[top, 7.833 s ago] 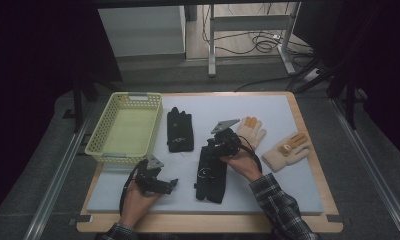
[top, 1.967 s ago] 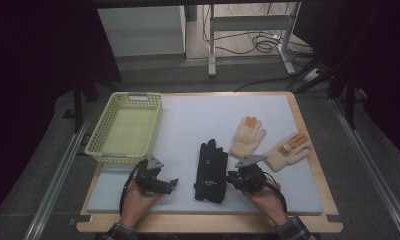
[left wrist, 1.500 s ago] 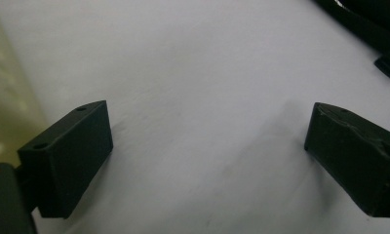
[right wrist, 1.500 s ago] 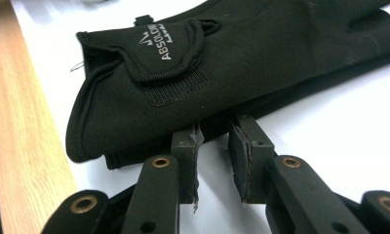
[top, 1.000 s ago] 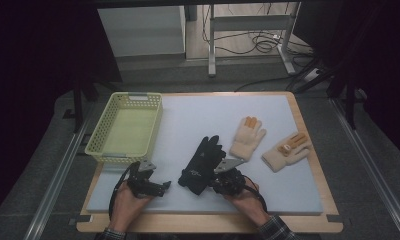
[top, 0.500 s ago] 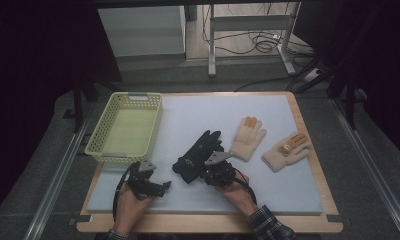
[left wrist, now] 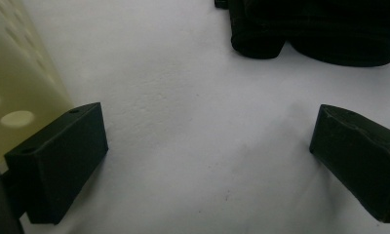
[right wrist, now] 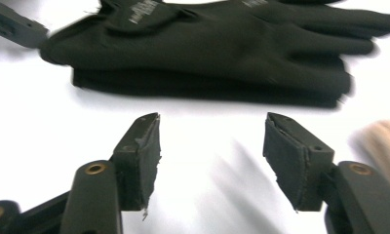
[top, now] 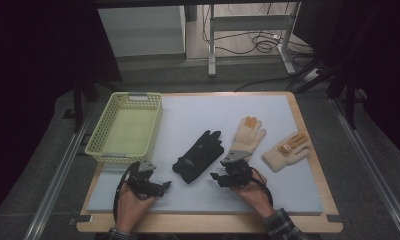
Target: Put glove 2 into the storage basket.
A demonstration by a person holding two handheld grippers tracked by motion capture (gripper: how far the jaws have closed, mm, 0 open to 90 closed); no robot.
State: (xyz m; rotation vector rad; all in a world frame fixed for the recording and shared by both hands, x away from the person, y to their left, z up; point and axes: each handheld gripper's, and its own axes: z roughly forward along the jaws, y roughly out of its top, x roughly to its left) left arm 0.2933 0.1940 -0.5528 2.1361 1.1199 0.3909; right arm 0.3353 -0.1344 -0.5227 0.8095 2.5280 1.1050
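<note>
On the white mat (top: 198, 107), open room lies ahead of both grippers; yellow basket (top: 125, 127) borders its left edge. Black gloves (top: 198, 156) lie stacked mid-mat, free. Right gripper (top: 223, 178), jaws just opening, nothing between. Left gripper (top: 160, 187) gapes wide, empty. The right gripper view shows the two-layer stack.

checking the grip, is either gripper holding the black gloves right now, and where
Nothing is held. The right gripper, jaws just opening, sits apart from the black gloves; the left gripper is open over bare mat.
</note>
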